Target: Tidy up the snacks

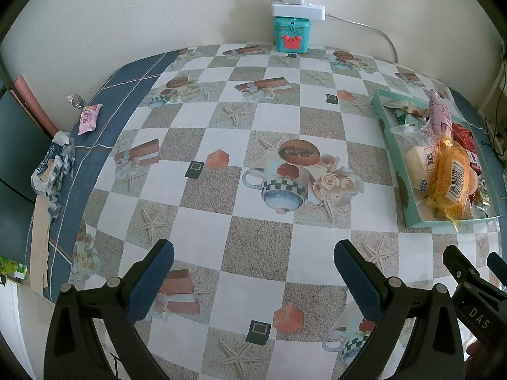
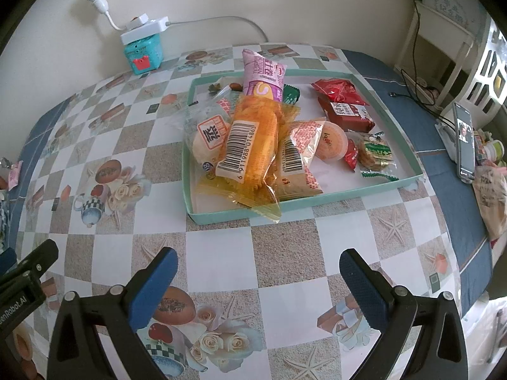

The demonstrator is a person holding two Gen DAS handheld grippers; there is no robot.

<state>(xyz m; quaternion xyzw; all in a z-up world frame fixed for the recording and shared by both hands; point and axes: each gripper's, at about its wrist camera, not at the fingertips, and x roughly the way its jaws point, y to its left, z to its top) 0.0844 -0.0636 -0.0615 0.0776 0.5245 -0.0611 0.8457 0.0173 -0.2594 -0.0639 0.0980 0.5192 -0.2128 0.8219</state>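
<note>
A shallow mint-green tray (image 2: 396, 120) on the checked tablecloth holds several wrapped snacks: an orange packet with a barcode (image 2: 250, 145), a pink packet (image 2: 264, 76), red packets (image 2: 343, 101) and a jelly cup (image 2: 332, 142). The tray shows at the right in the left wrist view (image 1: 396, 158). A small pink snack (image 1: 88, 118) and a foil candy (image 1: 74, 99) lie at the table's far left edge. My left gripper (image 1: 253, 262) is open and empty over the table's middle. My right gripper (image 2: 258, 269) is open and empty, in front of the tray.
A teal box (image 1: 291, 36) with a white power strip on top stands at the back wall. A crumpled blue-white wrapper (image 1: 55, 171) lies at the left edge. A phone (image 2: 465, 139) and a bag (image 2: 491, 196) sit at the right side.
</note>
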